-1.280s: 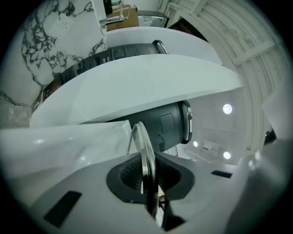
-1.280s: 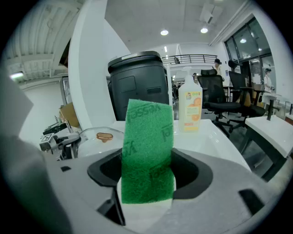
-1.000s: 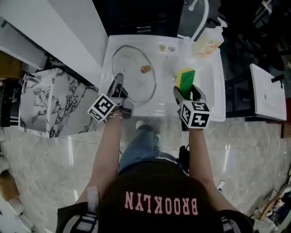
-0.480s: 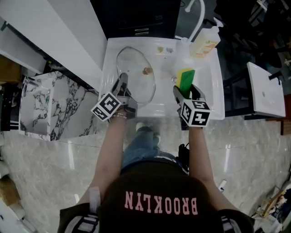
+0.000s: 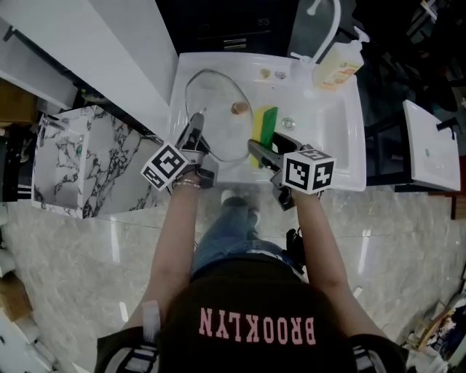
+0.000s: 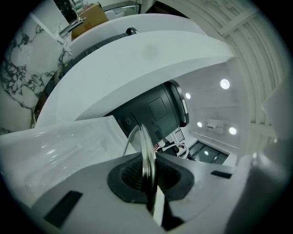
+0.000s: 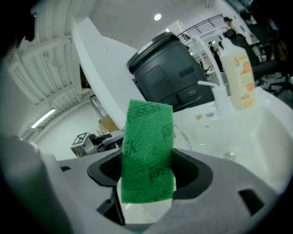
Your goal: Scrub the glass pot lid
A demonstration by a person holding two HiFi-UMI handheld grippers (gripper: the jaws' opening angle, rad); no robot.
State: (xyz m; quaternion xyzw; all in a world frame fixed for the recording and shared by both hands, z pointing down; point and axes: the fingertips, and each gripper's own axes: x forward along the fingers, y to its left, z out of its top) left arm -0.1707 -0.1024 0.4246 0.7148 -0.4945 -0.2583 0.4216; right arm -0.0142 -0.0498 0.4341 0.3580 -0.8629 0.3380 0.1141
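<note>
In the sink (image 5: 342,146): glass pot lid (image 5: 218,102) held, sponge (image 5: 265,125) beside it.
The left gripper (image 5: 195,130) pinches the lid's near rim between its fingers over the sink's left half; the right gripper (image 5: 263,143) clamps the green sponge in its fingers, just right of the lid.

The tips of the left gripper (image 5: 196,125) cover the near-left rim of the glass pot lid (image 5: 218,102) in the head view. In the left gripper view that rim runs edge-on into the dark pads, and its near stretch is lost between the closed jaws. The near end of the sponge (image 5: 265,124) is likewise buried in the right gripper (image 5: 266,143), clamped round it. The faucet (image 5: 326,18) is cut off by the picture's far edge. Two small things (image 5: 273,74) on the far ledge of the sink (image 5: 342,156) are too small to tell. The print on the soap bottle (image 5: 339,69) is also too small to read.
</note>
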